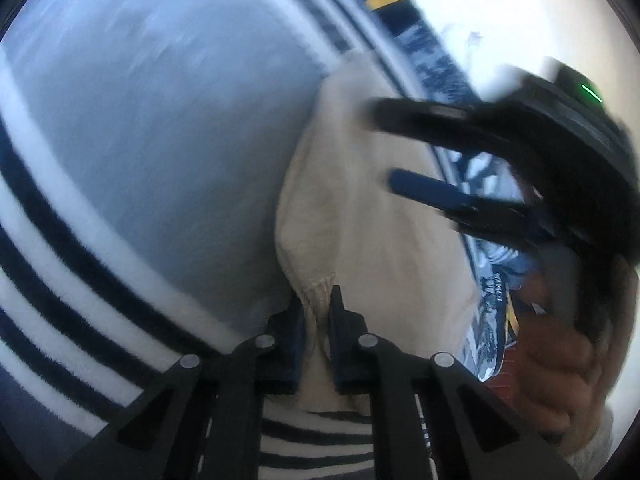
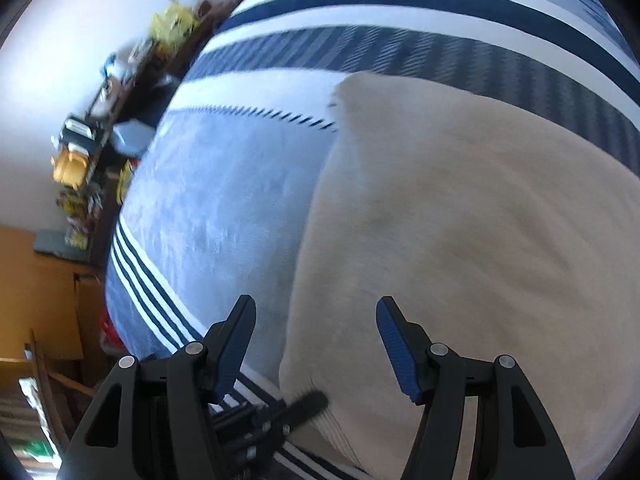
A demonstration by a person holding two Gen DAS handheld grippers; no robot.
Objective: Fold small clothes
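No writing can be read in these blurred views. The left gripper has its fingers pinched on the ribbed hem of a cream knit garment, which lies on a fuzzy blue blanket with navy and white stripes. The right gripper hangs over the cloth, fingers wide apart and holding nothing.

From my remote station, I can read no text in either view. Lettering on the crumpled blue-and-white packaging is too blurred.

A plain cream knitted garment lies on a pale-blue fleece blanket banded with navy-and-white stripes.
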